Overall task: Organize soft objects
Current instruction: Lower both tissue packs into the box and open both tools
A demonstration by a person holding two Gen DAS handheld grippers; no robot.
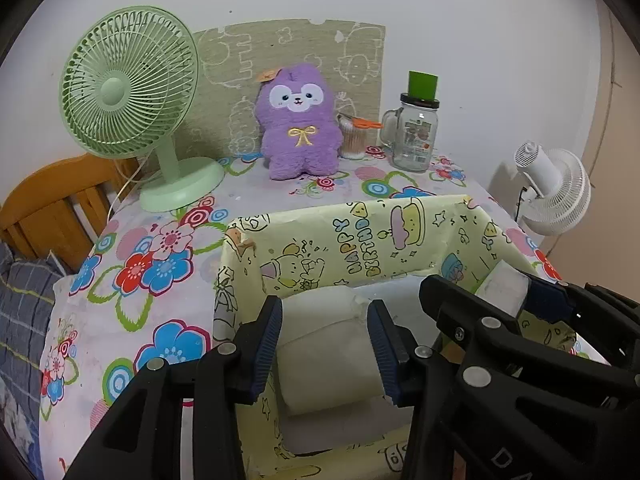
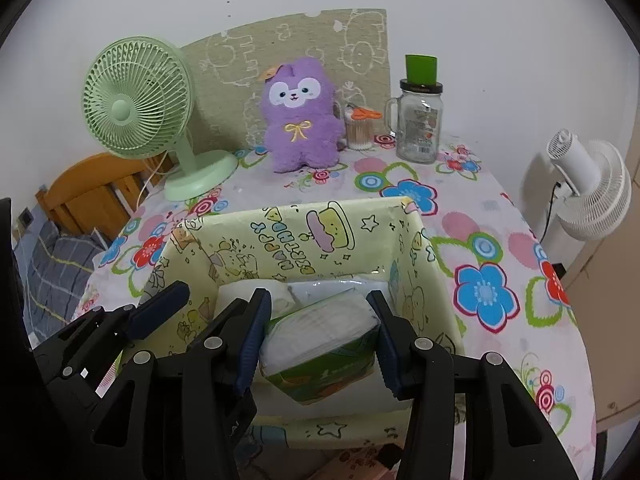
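A: Over the yellow birthday-print box (image 1: 360,232) on the flowered desk (image 1: 132,264), both tongs sit low. Left tongs (image 1: 326,344) straddle a white roll of tissue (image 1: 328,356) that lies inside the box; the pads look just off its sides, so released or nearly, not clenched.

B: Right side?

A: Right tongs (image 2: 320,344) grasp a green tissue pack (image 2: 320,340) across its width, pads pressed on both ends, pack hanging tilted above the box floor. Another plastic-wrapped pack (image 2: 332,286) lies behind it.

B: Handling?

A: Both judged light and squashy. The pack's film wrap is probably slippery and dents under pressure, so a hold across the middle of the short sides suits it. The roll would crush if pinched hard; better taken across its round body, gently.

B: Other soft things?

A: Purple plush (image 1: 298,120) stands at the desk's back, between green fan (image 1: 128,92) and glass jar (image 1: 414,136), untouched.
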